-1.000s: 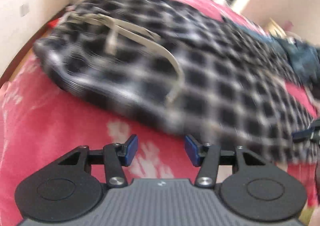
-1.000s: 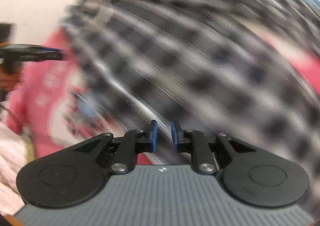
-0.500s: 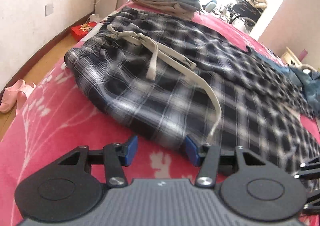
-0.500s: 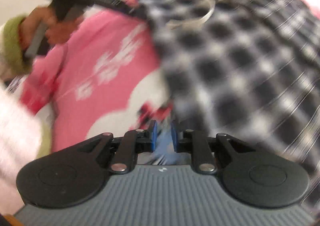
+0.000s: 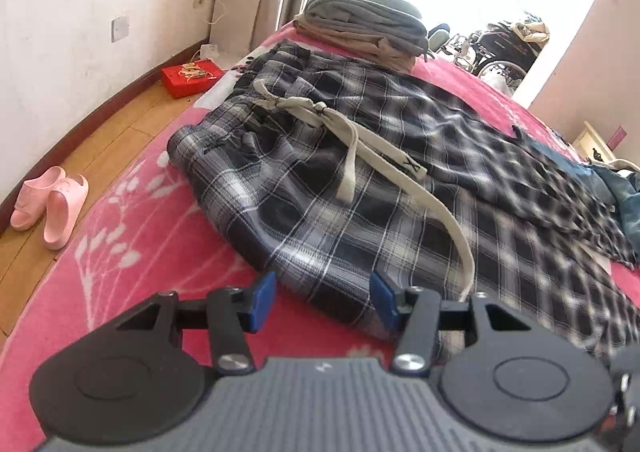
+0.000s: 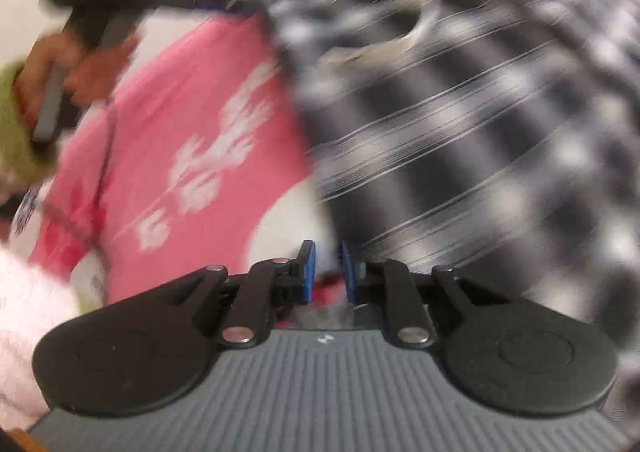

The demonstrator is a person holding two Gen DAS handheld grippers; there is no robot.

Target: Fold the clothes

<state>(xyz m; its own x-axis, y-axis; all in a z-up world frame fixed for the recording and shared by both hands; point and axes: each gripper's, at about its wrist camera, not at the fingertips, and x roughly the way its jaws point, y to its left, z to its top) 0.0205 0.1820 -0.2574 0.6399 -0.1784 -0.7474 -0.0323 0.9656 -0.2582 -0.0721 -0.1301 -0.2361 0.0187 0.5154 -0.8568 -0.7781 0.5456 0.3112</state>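
Note:
Dark plaid trousers with a beige drawstring lie spread on a pink bedspread. My left gripper is open, its blue pads on either side of the near edge of the waist, low over the bed. In the blurred right wrist view the same plaid trousers fill the right side. My right gripper has its pads nearly together with a narrow gap; nothing shows clearly between them. The left gripper and the hand holding it appear at the upper left of that view.
A folded pile of grey and tan clothes sits at the far end of the bed. Blue garments lie at the right. Pink slippers and a red box are on the wooden floor by the wall.
My left gripper has pulled back and steadied at the near waist edge of the trousers. My right gripper has swung across the trousers toward the bedspread edge, still moving fast.

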